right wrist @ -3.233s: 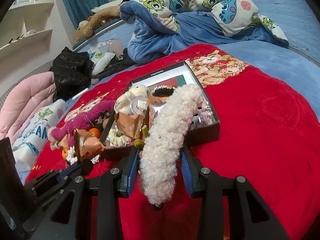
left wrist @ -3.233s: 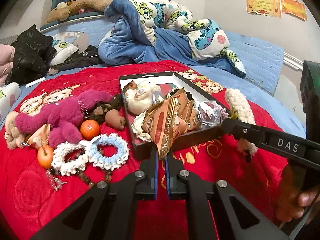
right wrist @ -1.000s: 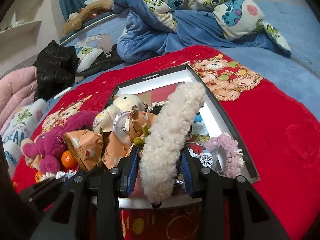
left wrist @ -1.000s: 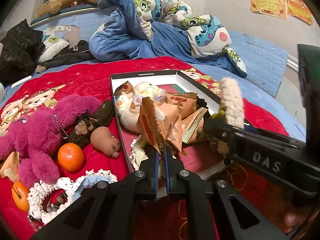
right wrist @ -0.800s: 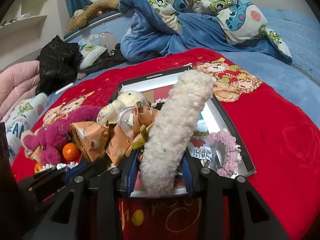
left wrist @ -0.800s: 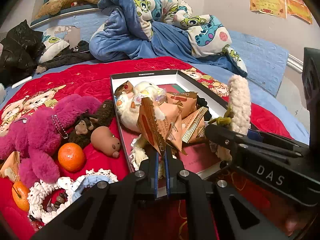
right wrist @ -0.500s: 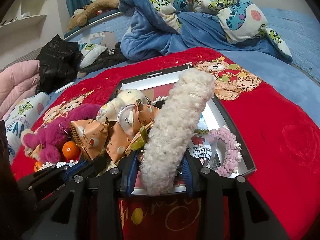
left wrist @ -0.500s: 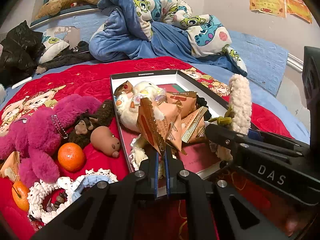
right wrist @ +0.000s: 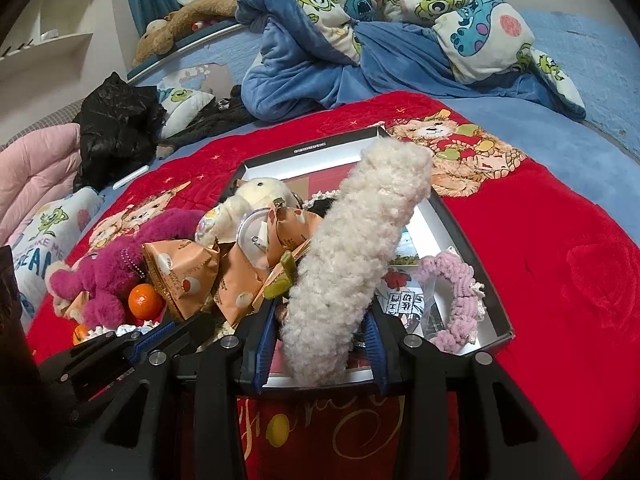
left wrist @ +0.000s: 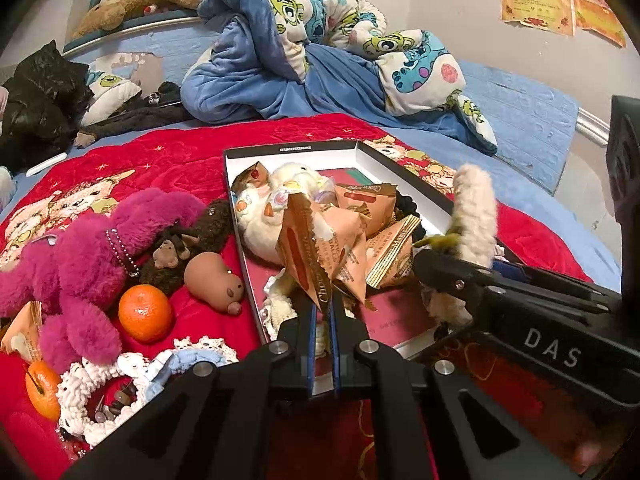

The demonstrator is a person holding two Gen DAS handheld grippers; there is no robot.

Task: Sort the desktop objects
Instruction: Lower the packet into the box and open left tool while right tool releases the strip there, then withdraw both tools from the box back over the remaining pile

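Left tool (left wrist: 323,312): jaws nearly together and just starting to part, a snack packet (left wrist: 316,248) pinched by its sealed edge between them. Packet hangs over the near-left part of the box (left wrist: 292,148), touching other packets (left wrist: 384,236) piled inside.

Right tool (right wrist: 320,344): jaws parting, a fluffy cream plush (right wrist: 352,248) between them. Blue pads sit at either flank of the plush, and it stands tilted up and away over the box's near edge. A small green bit (right wrist: 282,276) sticks out at its left side. Same plush shows in the left view (left wrist: 474,216), upright above the right tool's black arm.

Box: shallow, black rim, white inner wall, on a red blanket (right wrist: 560,240) on the bed. Inside: white plush (left wrist: 280,196), orange packets, a pink scrunchie (right wrist: 456,292) at the near-right corner, printed cards under it.

Left of the box on the blanket: magenta plush (left wrist: 92,260), small brown monkey (left wrist: 172,252), a tan rubbery animal (left wrist: 214,280), an orange (left wrist: 144,312), a second orange (left wrist: 42,388) at the near edge, crocheted rings (left wrist: 132,376) in white and pale blue.

Far side: heaped blue cartoon-print duvet (left wrist: 320,60), black jacket (left wrist: 40,92) on the left.
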